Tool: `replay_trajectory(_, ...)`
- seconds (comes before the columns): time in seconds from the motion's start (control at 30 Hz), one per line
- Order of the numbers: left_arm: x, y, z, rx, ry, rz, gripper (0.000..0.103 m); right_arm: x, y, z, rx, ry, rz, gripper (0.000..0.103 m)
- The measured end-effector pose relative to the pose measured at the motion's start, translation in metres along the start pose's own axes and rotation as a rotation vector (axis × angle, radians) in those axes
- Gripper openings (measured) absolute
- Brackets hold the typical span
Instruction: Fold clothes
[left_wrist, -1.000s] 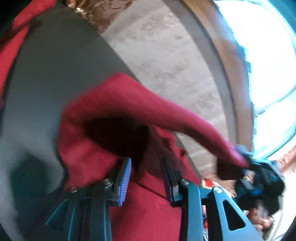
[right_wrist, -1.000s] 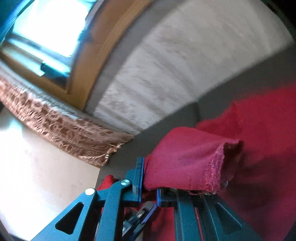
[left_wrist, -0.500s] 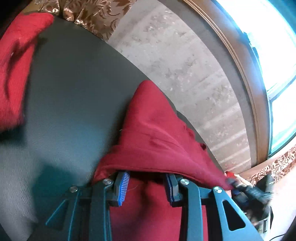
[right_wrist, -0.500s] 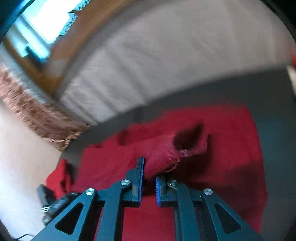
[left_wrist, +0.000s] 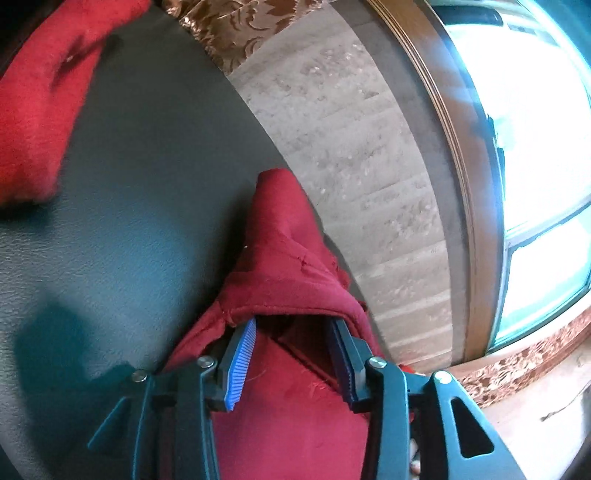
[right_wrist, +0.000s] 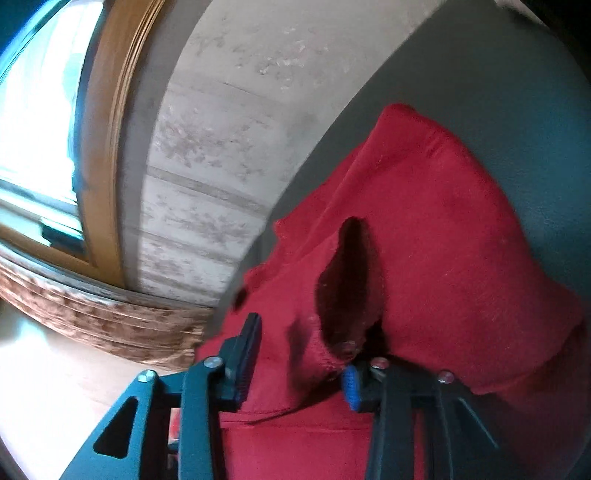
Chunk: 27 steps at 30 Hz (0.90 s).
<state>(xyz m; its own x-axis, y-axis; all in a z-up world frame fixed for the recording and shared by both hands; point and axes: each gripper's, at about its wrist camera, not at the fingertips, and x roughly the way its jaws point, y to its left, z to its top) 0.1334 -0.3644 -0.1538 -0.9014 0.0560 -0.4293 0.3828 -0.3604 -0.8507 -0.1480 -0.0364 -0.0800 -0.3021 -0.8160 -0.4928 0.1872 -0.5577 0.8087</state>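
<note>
The left gripper (left_wrist: 291, 360) has its fingers (left_wrist: 242, 360) parting, and the red garment's (left_wrist: 284, 258) folded edge drapes over their tips with cloth lying between them but no pad pressing on it. The right gripper (right_wrist: 295, 360) is opening too; a hemmed fold of the garment (right_wrist: 443, 229) bunches against the inner blue pad, while the other finger (right_wrist: 249, 356) stands clear of the cloth — so neither hand appears to grip anything.

The garment lies on the dark worktop (left_wrist: 140, 206), its far edge close to the worktop's edge by the pale wall (left_wrist: 351, 147). A second red cloth (left_wrist: 33, 110) sits well apart from the garment, across the bare worktop.

The step looks like releasing a fold just laid down. To do it well, let both pairs of fingers open fully before drawing back — the hem caught on the right pad could drag the fold open — and withdraw low and straight so the top layer stays flat.
</note>
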Motion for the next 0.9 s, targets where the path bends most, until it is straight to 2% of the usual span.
replay_trajectory(0.03, -0.002, -0.004, -0.002, 0.0, 0.003, -0.011, 0.04, 0.002, 0.002, -0.001, -0.016, -0.003, -0.036, 0.017)
replay_trajectory(0.07, -0.003, -0.007, -0.004, 0.004, 0.006, -0.018, 0.041, 0.003, 0.003, -0.003, -0.037, -0.003, -0.068, 0.013)
replay_trajectory(0.17, -0.021, -0.01, -0.02, 0.026, 0.018, -0.012, 0.041, 0.002, 0.005, -0.004, -0.109, -0.002, -0.116, 0.012)
replay_trajectory(0.3, -0.027, -0.005, -0.024, 0.014, 0.016, -0.01, 0.044, 0.003, 0.013, 0.0, -0.192, 0.006, -0.157, 0.012)
replay_trajectory(0.43, -0.025, -0.006, -0.008, -0.033, -0.01, -0.065, 0.053, 0.004, 0.016, 0.006, -0.215, 0.013, -0.168, 0.012)
replay_trajectory(0.53, -0.013, 0.002, 0.004, -0.103, -0.005, -0.051, 0.054, 0.005, 0.02, 0.005, -0.238, 0.019, -0.18, 0.012)
replay_trajectory(0.57, -0.007, 0.004, 0.009, -0.114, -0.003, -0.039, 0.053, 0.005, 0.02, 0.006, -0.239, 0.018, -0.181, 0.012)
replay_trajectory(0.67, -0.002, -0.004, 0.016, -0.087, -0.007, -0.007, 0.035, -0.001, 0.029, 0.01, -0.261, 0.0, -0.181, 0.012)
replay_trajectory(0.7, -0.001, -0.008, 0.018, -0.065, -0.01, 0.005, 0.026, -0.006, 0.035, 0.013, -0.281, -0.021, -0.174, 0.012)
replay_trajectory(0.8, -0.004, -0.025, 0.012, 0.055, -0.015, 0.061, 0.022, -0.018, 0.043, 0.018, -0.334, -0.061, -0.189, 0.012)
replay_trajectory(0.9, 0.007, -0.022, 0.0, 0.119, 0.041, 0.166, 0.02, -0.017, 0.034, 0.017, -0.348, -0.05, -0.241, 0.012)
